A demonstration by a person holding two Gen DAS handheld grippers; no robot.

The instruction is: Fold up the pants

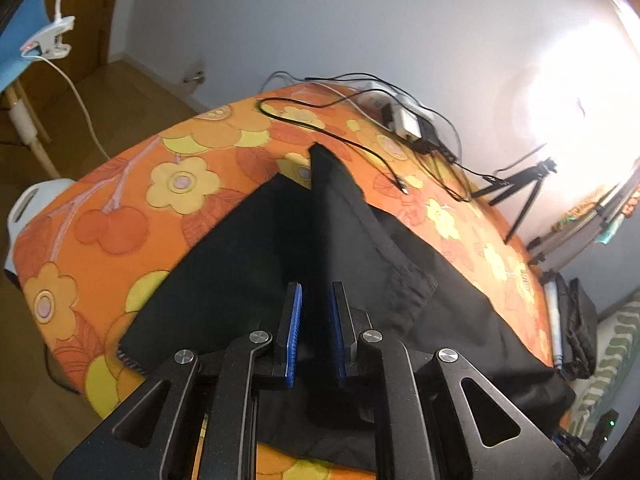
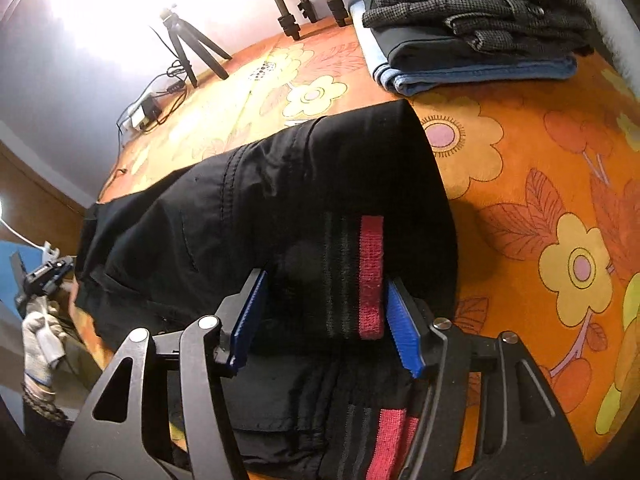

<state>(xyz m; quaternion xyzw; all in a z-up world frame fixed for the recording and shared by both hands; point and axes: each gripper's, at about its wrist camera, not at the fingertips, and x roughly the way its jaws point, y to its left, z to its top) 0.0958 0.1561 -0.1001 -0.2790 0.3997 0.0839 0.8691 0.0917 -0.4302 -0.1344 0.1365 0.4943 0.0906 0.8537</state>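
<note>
Black pants (image 1: pixel 248 248) lie spread on the orange flowered tablecloth (image 1: pixel 120 200). My left gripper (image 1: pixel 317 286) is shut on a raised ridge of the black cloth, which runs between its blue pads up to a peak. In the right wrist view the pants (image 2: pixel 280 184) stretch away to the left, with a red and grey striped waistband (image 2: pixel 371 272) at the near end. My right gripper (image 2: pixel 326 278) is open over that waistband, which lies between its pads; the right pad (image 2: pixel 404 328) sits beside the red stripe.
A stack of folded clothes (image 2: pixel 472 20) sits at the far right of the table. Chargers and cables (image 1: pixel 404 120) lie along the far edge by the wall. A small tripod (image 2: pixel 188 48) stands there. A gloved hand (image 2: pixel 40 328) is at the left table edge.
</note>
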